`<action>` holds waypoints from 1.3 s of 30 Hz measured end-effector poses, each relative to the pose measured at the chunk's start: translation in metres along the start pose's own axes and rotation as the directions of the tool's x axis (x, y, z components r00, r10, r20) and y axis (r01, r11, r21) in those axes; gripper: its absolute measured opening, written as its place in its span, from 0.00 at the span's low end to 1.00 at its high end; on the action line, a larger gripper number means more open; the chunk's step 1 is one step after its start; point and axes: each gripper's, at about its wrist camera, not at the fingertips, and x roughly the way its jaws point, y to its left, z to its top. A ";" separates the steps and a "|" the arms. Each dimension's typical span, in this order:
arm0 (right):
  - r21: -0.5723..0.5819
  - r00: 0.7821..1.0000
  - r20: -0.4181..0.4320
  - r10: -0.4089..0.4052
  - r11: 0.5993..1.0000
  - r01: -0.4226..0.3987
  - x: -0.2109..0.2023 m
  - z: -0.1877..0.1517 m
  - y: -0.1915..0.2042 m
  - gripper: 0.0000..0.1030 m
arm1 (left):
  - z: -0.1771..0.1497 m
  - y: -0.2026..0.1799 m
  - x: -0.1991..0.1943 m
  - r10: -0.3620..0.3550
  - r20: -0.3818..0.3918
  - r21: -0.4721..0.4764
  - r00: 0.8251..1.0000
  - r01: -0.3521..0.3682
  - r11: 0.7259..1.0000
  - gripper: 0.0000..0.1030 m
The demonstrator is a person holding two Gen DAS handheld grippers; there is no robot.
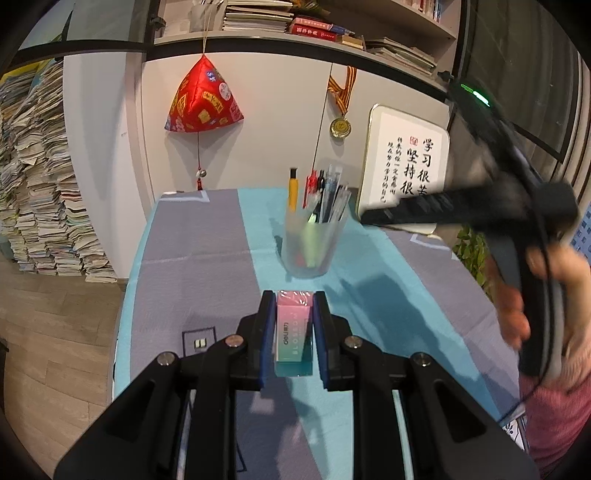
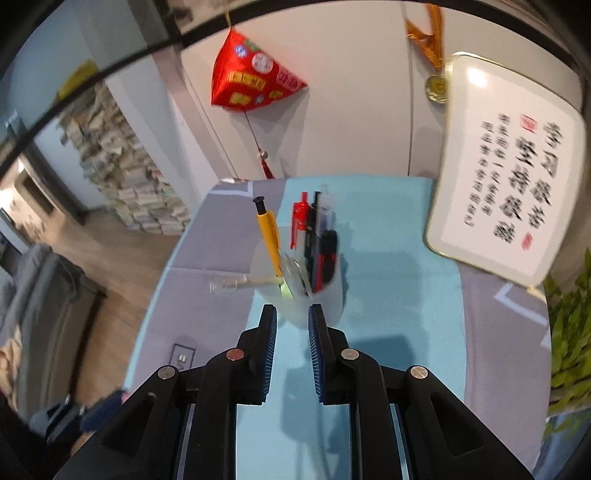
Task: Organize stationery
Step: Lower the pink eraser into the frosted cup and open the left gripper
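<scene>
**Eraser clamped on the left, nothing in the right jaws above the pen cup**

The left wrist view shows what the other does not: the left gripper (image 1: 294,301) has its jaws clamped on a pink-to-teal eraser (image 1: 294,334) in a printed sleeve, pads pressed against both long sides, held above the worktop (image 1: 192,280) short of the pen cup (image 1: 312,243). The same view catches the right gripper (image 1: 373,218) from outside, blurred, reaching in from the right with a hand (image 1: 546,295) on its handle, its tip beside the cup's rim and in front of the framed calligraphy (image 1: 406,162). High on that view a shelf of stacked books (image 1: 258,16) runs along the wall.

The right wrist view shows the right gripper (image 2: 292,314) with its jaws a little apart and nothing between them, only teal cloth. They sit just short of the translucent pen cup (image 2: 325,299), which holds a yellow pen (image 2: 269,236), a red pen (image 2: 299,221) and several dark ones. Only here does a clear pen (image 2: 229,284) show, lying on the grey part of the cloth left of the cup. The eraser is out of this view.

Both views share the red hanging ornament (image 2: 255,77) and the medal (image 2: 436,88) on the wall.
</scene>
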 end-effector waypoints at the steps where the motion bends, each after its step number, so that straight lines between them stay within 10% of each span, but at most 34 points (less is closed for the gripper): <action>1: 0.002 1.000 0.008 -0.003 1.000 0.003 -0.005 -0.007 -0.003 0.23 | 0.004 -0.001 0.001 -0.003 0.005 0.001 1.000 0.003 1.000 0.18; 19: 0.047 0.992 -0.054 -0.113 0.992 0.116 -0.026 -0.103 -0.061 0.33 | 0.110 -0.017 0.074 -0.035 0.055 -0.066 0.998 0.038 0.997 0.18; 39: 0.116 0.991 -0.059 -0.122 0.985 0.128 -0.031 -0.116 -0.082 0.33 | 0.110 -0.017 0.119 -0.036 0.005 -0.092 0.999 0.037 0.995 0.18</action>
